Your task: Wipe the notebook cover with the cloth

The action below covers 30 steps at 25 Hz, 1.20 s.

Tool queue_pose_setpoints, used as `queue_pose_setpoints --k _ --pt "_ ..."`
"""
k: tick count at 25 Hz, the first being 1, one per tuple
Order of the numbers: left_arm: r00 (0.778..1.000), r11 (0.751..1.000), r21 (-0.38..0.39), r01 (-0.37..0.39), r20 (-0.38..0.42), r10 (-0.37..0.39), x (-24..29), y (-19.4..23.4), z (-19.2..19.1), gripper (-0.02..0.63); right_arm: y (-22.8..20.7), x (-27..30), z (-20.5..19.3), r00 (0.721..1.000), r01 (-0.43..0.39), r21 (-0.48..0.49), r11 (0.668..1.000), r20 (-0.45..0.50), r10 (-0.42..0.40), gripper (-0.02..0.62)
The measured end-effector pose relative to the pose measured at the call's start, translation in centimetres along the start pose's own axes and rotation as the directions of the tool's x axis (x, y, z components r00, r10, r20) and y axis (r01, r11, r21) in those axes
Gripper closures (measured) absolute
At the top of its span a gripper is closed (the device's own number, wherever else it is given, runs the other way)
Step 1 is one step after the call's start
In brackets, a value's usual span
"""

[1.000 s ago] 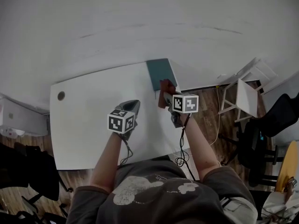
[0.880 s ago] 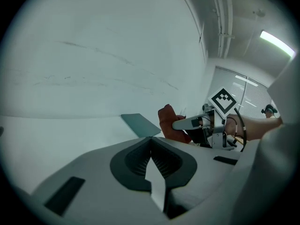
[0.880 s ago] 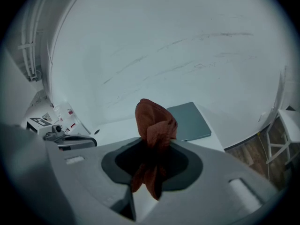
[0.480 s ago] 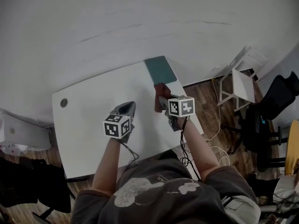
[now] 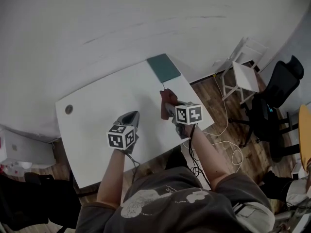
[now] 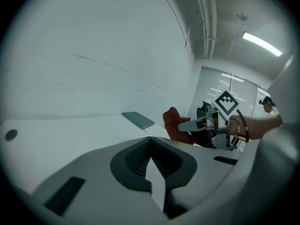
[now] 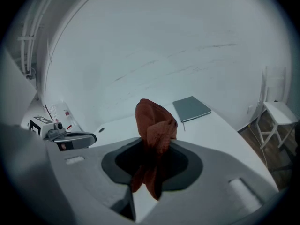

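The right tool [image 7: 151, 170] is clamped on the cloth [image 7: 153, 123] (rust-red, bunched), near the notebook [image 7: 191, 108] at the tabletop [image 5: 102, 106] corner. The left tool [image 6: 152, 168] has its jaws together, empty.

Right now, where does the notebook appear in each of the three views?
Head view: notebook above centre, on the white table's far right corner.
Left gripper view: notebook near centre, left of the cloth.
Right gripper view: notebook right of centre, beyond the cloth.
Shared landmark: the reddish cloth clamped in the right tongs, nearer than the notebook.
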<state>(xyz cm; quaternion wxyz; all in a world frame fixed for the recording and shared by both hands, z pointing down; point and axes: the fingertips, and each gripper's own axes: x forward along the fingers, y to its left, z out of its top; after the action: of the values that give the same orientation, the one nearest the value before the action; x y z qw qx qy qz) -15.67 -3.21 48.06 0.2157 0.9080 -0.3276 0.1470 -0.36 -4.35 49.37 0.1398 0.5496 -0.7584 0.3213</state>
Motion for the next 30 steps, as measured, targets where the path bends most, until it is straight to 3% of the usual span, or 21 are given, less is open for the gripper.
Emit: queue_pose_setpoints --k 6,16,30 --pt "0.999 0.999 0.017 0.049 0.002 -0.049 -3.2 -1.8 -2.0 0.6 2.1 -3.4 -3.8 0.999 0.045 0.033 0.998 0.019 -0.046 0.488" --pt "0.995 0.995 -0.005 0.103 -0.019 -0.103 -3.2 -4.4 -3.4 0.6 0.9 -7.1 -7.1 0.993 0.116 0.103 0.988 0.021 -0.119 0.489" --pt "0.997 0.997 0.006 0.08 -0.01 -0.08 -3.5 -8.7 -4.0 0.6 1.1 -10.0 -8.0 0.997 0.05 0.101 0.994 0.046 -0.055 0.489"
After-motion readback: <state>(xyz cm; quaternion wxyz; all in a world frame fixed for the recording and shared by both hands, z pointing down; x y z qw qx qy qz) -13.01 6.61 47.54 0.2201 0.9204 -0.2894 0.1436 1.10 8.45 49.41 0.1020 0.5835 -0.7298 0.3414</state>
